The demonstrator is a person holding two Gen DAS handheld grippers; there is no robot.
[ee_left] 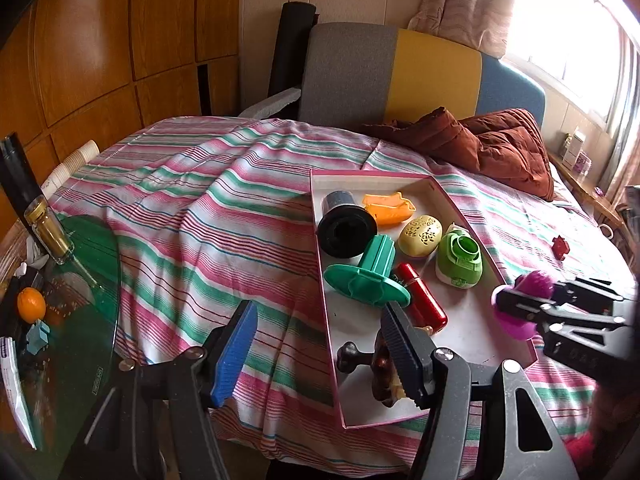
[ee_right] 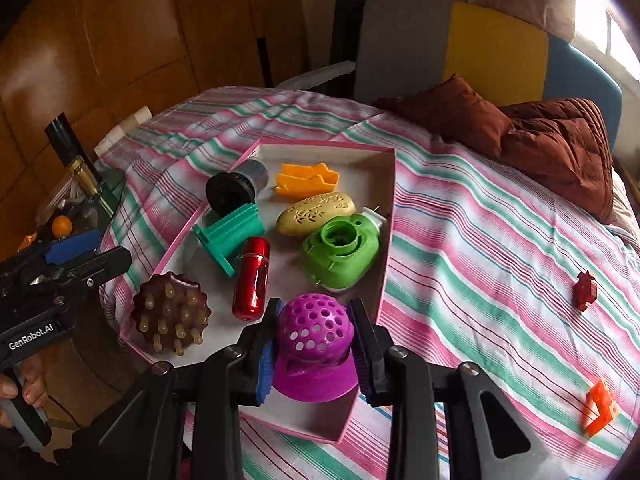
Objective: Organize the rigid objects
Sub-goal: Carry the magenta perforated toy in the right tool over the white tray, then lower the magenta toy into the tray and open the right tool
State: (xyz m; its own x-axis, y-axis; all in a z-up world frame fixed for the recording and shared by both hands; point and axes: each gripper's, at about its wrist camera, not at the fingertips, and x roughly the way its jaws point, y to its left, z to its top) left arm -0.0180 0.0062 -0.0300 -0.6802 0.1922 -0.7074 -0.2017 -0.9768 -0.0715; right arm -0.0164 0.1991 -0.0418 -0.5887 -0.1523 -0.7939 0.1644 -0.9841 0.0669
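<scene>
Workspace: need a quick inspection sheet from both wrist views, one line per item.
Surface: striped pink, green and white cloth on a bed.
Job's things: pink-rimmed shallow cardboard box holds a red metal cylinder, green plastic camera-shaped toy, brown knobbed massage brush; dark red small toy and orange plastic piece lie outside on the cloth.
Clutter: brown quilted jacket.
Grippers: right hand-held gripper shut on a purple perforated plastic dome; left hand-held gripper open, empty.
Cables: nothing seen.
Surroundings: wooden wall panels, window.

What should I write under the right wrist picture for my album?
The right hand-held gripper holds a purple holey dome over the pink box of toys.
</scene>
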